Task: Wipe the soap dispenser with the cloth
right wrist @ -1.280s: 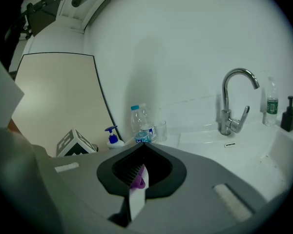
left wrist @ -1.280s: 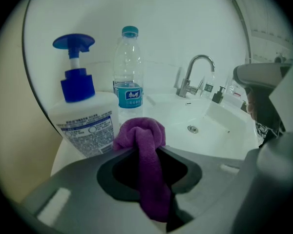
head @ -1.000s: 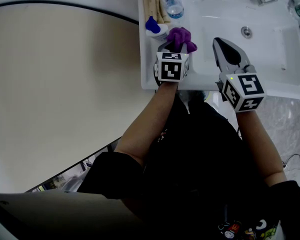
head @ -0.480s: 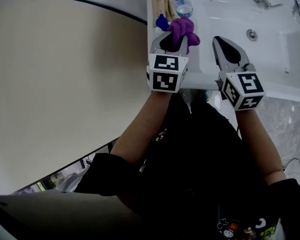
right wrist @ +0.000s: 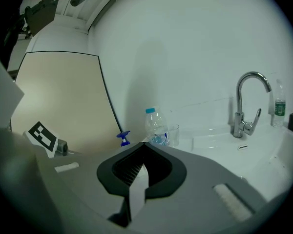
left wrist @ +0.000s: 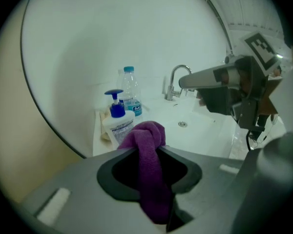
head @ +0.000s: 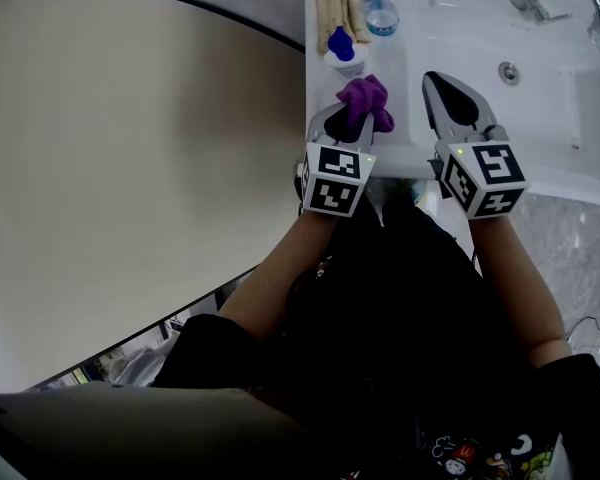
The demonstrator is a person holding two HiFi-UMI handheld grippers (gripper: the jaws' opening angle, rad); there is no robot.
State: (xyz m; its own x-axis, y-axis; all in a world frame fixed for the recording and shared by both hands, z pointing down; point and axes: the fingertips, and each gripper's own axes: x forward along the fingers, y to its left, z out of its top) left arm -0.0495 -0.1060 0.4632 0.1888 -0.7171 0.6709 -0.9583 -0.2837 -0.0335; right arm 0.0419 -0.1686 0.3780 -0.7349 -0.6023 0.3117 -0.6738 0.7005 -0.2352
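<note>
Your left gripper (head: pixel 348 118) pinches the purple cloth (head: pixel 365 99) in its fingers; your right gripper (head: pixel 442 84) has its fingers pressed together; the soap dispenser (left wrist: pixel 116 122) has a label too small to read.

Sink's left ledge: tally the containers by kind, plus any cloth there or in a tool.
soap dispenser: 1
water bottle: 1
clear glass: 1
purple cloth, clamped in the left tool: 1
Total: 4
</note>
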